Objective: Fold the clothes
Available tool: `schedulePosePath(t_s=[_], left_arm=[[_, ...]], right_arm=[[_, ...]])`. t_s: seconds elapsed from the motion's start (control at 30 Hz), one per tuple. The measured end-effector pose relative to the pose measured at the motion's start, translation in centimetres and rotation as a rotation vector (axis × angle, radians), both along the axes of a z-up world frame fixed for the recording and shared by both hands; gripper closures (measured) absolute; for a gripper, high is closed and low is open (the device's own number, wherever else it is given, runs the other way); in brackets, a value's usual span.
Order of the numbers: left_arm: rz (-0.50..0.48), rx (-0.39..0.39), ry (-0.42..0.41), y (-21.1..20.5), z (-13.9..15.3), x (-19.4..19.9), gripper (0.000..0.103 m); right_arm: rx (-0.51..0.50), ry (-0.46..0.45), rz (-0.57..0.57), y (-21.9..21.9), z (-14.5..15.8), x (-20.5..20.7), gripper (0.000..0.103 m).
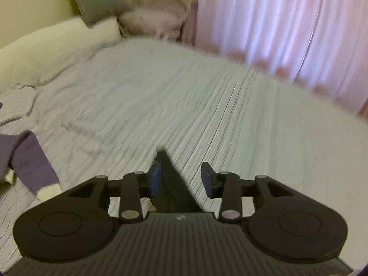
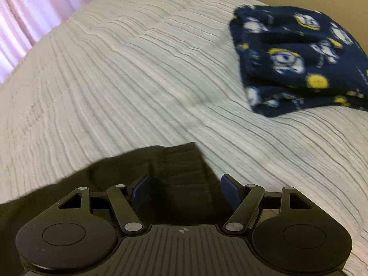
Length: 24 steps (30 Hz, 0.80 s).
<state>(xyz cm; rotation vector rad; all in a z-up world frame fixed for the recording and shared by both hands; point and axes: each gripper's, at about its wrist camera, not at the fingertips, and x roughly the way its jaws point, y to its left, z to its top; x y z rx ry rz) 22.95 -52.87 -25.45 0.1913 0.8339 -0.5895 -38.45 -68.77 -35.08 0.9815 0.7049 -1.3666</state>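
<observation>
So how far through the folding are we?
Done: the navy cartoon-print fleece lies folded on the bed. In hand: nothing is gripped; the dark garment lies under the open right tongs, and the left tongs are open too. Left: that dark garment and the purple sleeved garment, which lies unfolded.

Purple sweater [image 1: 30, 161] cut off at left edge
</observation>
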Motion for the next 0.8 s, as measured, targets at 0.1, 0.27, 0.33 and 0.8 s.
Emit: schedulePosePath(t_s=[0.1,0.27,0.33,0.8], left_arm=[[-0.015,0.053,0.089,0.2,-3.8,0.2,0.072],[0.133,0.021,0.203,8.6,-8.8,1.3,0.074],[0.194,0.003,0.278,11.4,-10.6,1.8,0.074],[0.094,-0.250,0.306,7.9,-13.2,-0.6,0.100]], right_arm=[[0.008,-0.002,0.039,0.6,0.1,0.3,0.031],[0.007,0.015,0.061,2.4,0.1,-0.8,0.031],[0.029,0.008,0.019,3.1,-0.3,-1.8,0.031],[0.084,0.046,0.015,3.9,-1.0,-0.9,0.031]])
